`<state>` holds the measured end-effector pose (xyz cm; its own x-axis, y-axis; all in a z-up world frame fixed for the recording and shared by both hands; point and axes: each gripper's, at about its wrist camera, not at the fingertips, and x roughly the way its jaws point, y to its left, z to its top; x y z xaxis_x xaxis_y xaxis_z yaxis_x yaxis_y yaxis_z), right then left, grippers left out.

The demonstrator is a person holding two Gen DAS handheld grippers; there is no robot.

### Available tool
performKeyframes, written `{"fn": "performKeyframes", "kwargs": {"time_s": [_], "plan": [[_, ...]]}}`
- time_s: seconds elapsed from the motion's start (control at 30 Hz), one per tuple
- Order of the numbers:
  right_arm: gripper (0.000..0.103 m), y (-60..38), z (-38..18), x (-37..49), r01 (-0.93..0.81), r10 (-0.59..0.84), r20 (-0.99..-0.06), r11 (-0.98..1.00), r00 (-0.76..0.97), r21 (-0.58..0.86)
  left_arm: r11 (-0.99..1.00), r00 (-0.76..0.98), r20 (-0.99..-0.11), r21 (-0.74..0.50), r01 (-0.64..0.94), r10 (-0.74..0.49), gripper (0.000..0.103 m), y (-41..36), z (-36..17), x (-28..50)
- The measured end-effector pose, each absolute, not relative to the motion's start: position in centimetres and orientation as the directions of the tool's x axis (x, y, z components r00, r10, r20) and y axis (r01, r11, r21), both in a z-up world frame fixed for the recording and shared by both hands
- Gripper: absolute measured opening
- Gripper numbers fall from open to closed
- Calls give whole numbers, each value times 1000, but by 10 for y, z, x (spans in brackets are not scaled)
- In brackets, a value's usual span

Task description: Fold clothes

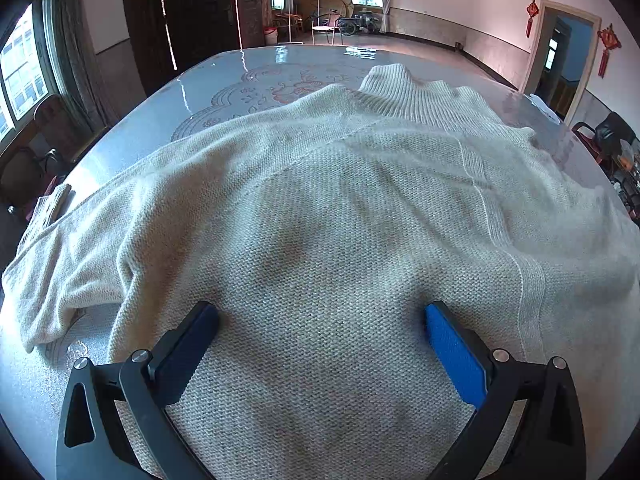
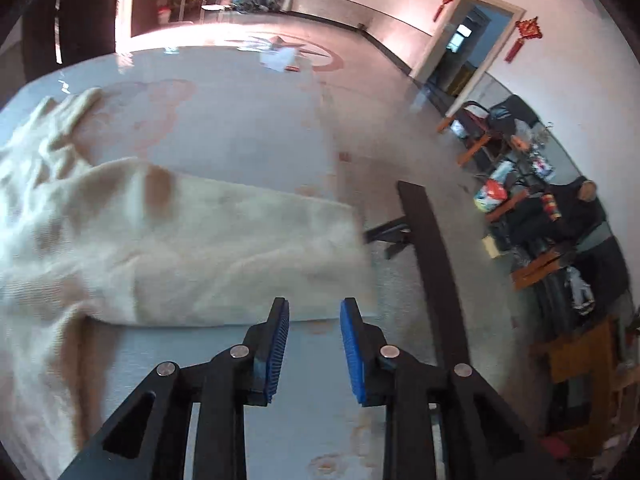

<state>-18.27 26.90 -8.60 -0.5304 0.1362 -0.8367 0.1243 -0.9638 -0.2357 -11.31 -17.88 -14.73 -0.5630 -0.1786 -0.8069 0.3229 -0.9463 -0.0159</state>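
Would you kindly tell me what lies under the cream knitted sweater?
The cream knitted sweater lies on a glossy pale blue table printed with a reddish floral pattern. The sweater covers the rest of that pattern, so whatever lies beneath stays hidden.

Cream knit sweater [image 1: 320, 200]; pale grey-blue table [image 1: 160, 120], faded red floral pattern; blue-padded black fingers [image 2: 280, 332].

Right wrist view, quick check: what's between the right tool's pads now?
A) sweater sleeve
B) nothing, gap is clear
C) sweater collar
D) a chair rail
B: the right tool stands slightly open with only bare table showing through the gap, and the cream sweater sleeve lies just beyond the fingertips, not pinched.
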Motion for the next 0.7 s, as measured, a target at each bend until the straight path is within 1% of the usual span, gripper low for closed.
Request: {"fn": "performKeyframes", "kwargs": {"time_s": [0.07, 0.13, 0.2, 0.27, 0.3, 0.37, 0.5, 0.53, 0.6, 0.7], "plan": [[27, 237, -93, -171, 209, 25, -845, -965, -534, -161, -946, -563, -807, -16, 323, -179, 103, -179, -148, -113], [27, 196, -113, -162, 299, -31, -845, -942, -534, -154, -946, -563, -807, -16, 322, -178, 103, -179, -147, -112], [27, 165, -125, -154, 369, -50, -843, -912, -535, -180, -950, -564, -807, -15, 313, -173, 103, -178, -148, -111], [27, 147, -139, -147, 394, -15, -857, -892, -515, -221, -957, -568, -807, -11, 288, -161, 103, -177, -148, -105], [29, 145, -136, -139, 377, 9, -846, -893, -533, -247, -961, -570, -807, -10, 275, -155, 103, -177, -148, -100], [28, 145, -134, -121, 367, 34, -858, -895, -513, -254, -966, -573, -807, -9, 257, -144, 103, -177, -147, -90], [28, 143, -128, -92, 427, 75, -887, -856, -456, -292, -977, -558, -823, -20, 211, -104, 103, -177, -144, -69], [27, 142, -123, -90, 431, 89, -891, -851, -444, -300, -981, -547, -833, -23, 193, -88, 103, -178, -142, -67], [28, 139, -100, -87, 389, 56, -864, -877, -501, -283, -982, -533, -843, -28, 188, -78, 103, -184, -138, -63], [29, 110, -75, -84, 396, -25, -818, -883, -575, -251, -961, -542, -834, -55, 273, -106, 103, -209, -130, -58]]}}
